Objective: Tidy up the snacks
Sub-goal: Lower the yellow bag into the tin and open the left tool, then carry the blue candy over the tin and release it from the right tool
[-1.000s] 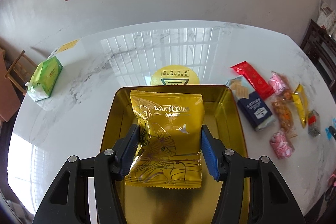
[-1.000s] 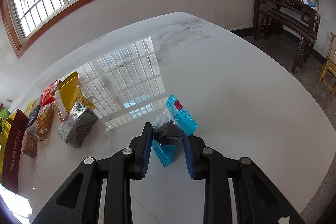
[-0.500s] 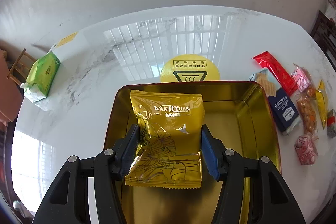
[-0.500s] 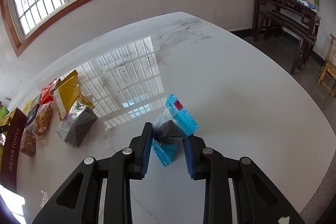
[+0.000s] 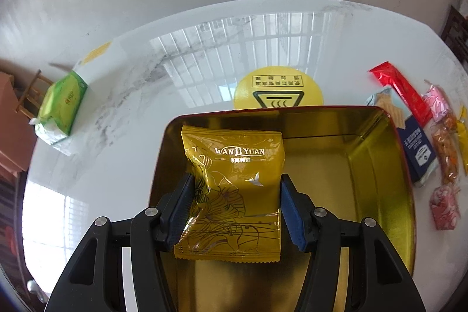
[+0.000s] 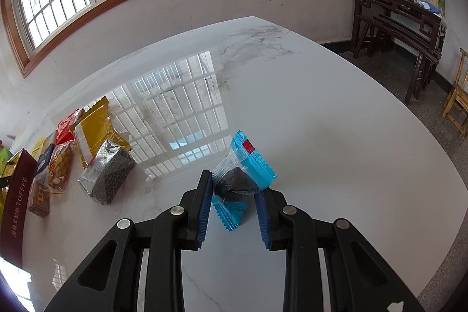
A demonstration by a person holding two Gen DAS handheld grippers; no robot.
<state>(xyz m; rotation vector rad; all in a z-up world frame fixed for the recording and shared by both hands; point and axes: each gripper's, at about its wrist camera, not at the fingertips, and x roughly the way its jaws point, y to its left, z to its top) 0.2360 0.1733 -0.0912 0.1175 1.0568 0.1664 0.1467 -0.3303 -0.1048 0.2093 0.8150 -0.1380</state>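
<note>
Left gripper [image 5: 236, 209] clamped on gold foil snack packet [image 5: 234, 189], frame centre, above gold metal tin [image 5: 377, 165]. Right gripper [image 6: 234, 209] pinching blue-wrapped dark snack [image 6: 238, 180], lower centre, over white marble table [image 6: 321, 122].

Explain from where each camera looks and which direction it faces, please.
Left wrist: sits on the left gripper, looks forward and down into the gold tin; its fingers clamp a gold snack packet.
Right wrist: sits on the right gripper, faces the marble table; its fingers pinch a blue candy packet.
Shared: table, tin, loose snacks.

Left tongs [image 5: 236, 205] clamped on gold snack pack [image 5: 234, 189], above gold tin [image 5: 377, 165] on marble table [image 5: 122, 154].
</note>
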